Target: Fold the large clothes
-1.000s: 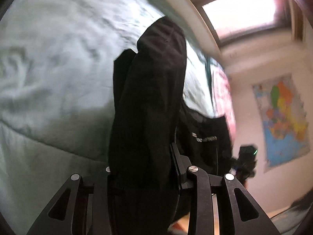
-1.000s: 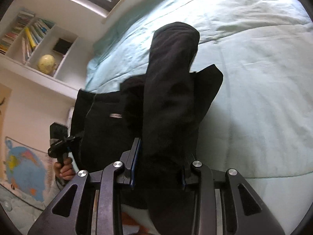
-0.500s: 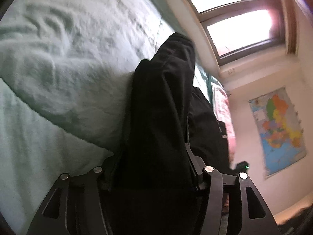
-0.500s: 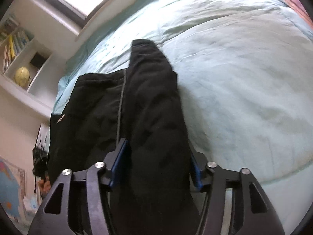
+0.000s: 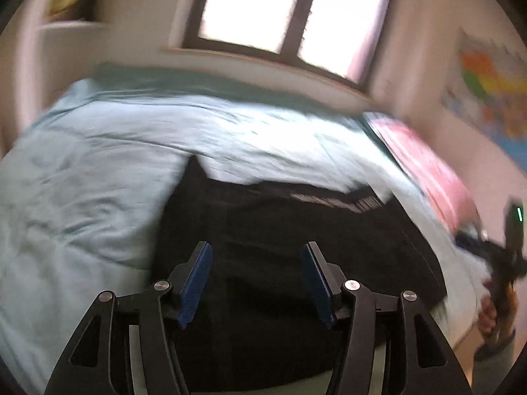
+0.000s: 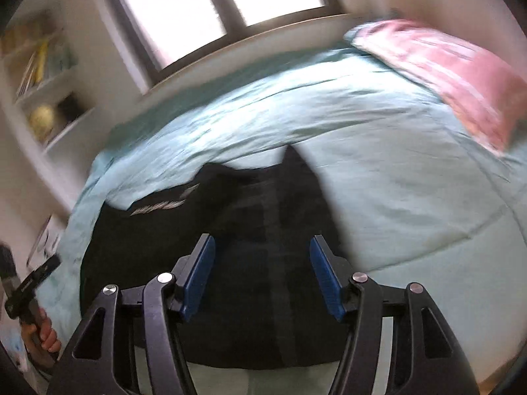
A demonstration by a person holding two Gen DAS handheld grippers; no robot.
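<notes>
A black garment (image 5: 296, 240) with a white printed logo lies folded flat on the pale green bed (image 5: 82, 171); it also shows in the right wrist view (image 6: 210, 230). My left gripper (image 5: 257, 256) is open and empty, its blue pads (image 5: 194, 283) wide apart above the garment's near edge. My right gripper (image 6: 262, 250) is open and empty too, above the same garment. The other hand-held gripper shows at the right edge of the left view (image 5: 507, 253) and at the left edge of the right view (image 6: 23, 286).
A pink pillow (image 6: 461, 75) lies at the bed's right end. A window (image 5: 290, 16) is behind the bed. Shelves with books and a globe (image 6: 42, 115) are on the left wall. A map (image 5: 490, 98) hangs on the right wall.
Both grippers held bunched black cloth up in their jaws; now both have opened and let go. The garment lies flat on the bed and both views have tilted up toward the window.
</notes>
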